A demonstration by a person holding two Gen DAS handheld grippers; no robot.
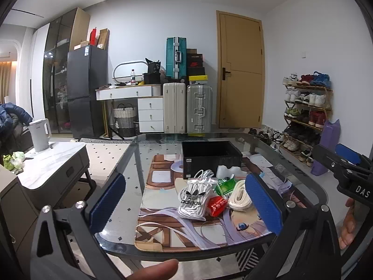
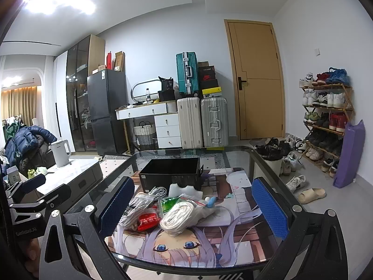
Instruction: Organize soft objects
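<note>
A pile of soft items lies on the anime-print mat [image 1: 186, 235] [image 2: 233, 245]: a bag of white laces with an adidas logo [image 1: 193, 198] [image 2: 135, 207], a red packet [image 1: 217, 205] [image 2: 148, 221], a green packet [image 1: 225, 185] [image 2: 169, 204], a rolled white strap [image 1: 240, 194] [image 2: 179, 217] and a coiled white cable [image 1: 204, 175] [image 2: 158, 190]. An empty black box [image 1: 209, 157] [image 2: 172, 171] stands just behind the pile. My left gripper [image 1: 186, 206] is open and empty, held above the pile's near side. My right gripper [image 2: 193, 208] is open and empty, framing the pile.
The mat lies on a glass table [image 1: 149, 144] [image 2: 235, 150]. A marble side table with a white kettle [image 1: 40, 135] [image 2: 61, 152] stands to the left. Suitcases [image 1: 186, 109] [image 2: 201, 122], a door and a shoe rack [image 1: 305, 114] [image 2: 326, 121] are behind.
</note>
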